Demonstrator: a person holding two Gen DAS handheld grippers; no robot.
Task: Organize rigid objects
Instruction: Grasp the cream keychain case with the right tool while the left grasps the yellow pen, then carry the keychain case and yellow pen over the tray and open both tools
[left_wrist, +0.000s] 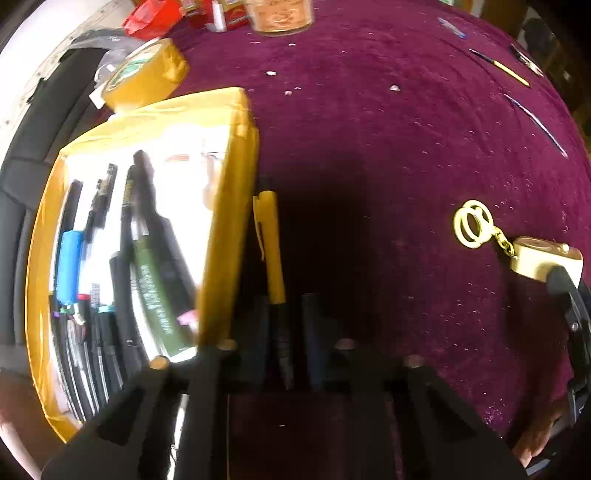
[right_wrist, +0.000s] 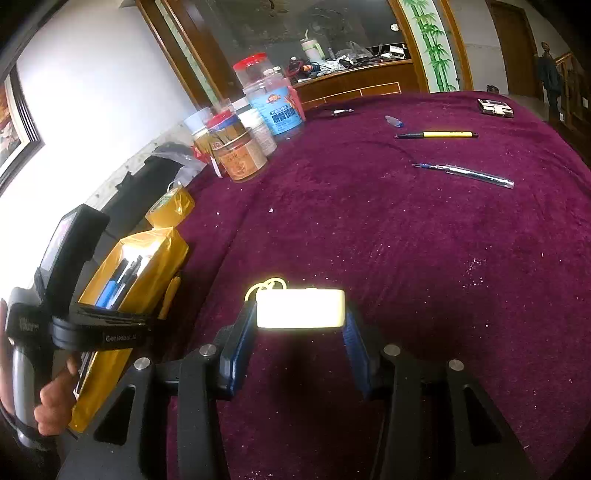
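Closest to my left lens, the left gripper (left_wrist: 286, 314) has its fingers pinched together on the dark lower end of a yellow pen (left_wrist: 271, 243), which lies on the cloth just beside the right wall of the yellow box (left_wrist: 229, 206). On the other side, my right gripper (right_wrist: 301, 328) is clamped on a cream keychain block (right_wrist: 301, 309), its blue pads pressed against both ends, with the block's pale ring (left_wrist: 472, 223) poking out beyond it.

By size, the maroon-covered worktop (right_wrist: 388, 240) takes up nearly everything I see. Next is the yellow box at its left edge, already filled with dark pens and a blue marker (left_wrist: 68, 266) lying lengthwise. That box's wall stands right against my left gripper's side, and the pen sits tight to it. Behind the box rests a roll of yellow tape (left_wrist: 146, 75), and further back a cluster of jars (right_wrist: 255, 125) lines the far left edge of the worktop.

Well apart on the far cloth lie a yellow-and-black pen (right_wrist: 437, 134), a clear blue pen (right_wrist: 463, 174) nearer than it, a small clear cap (right_wrist: 394, 121), and a small flat case (right_wrist: 495, 108) at the far right. White crumbs (right_wrist: 474, 271) dot the cloth.
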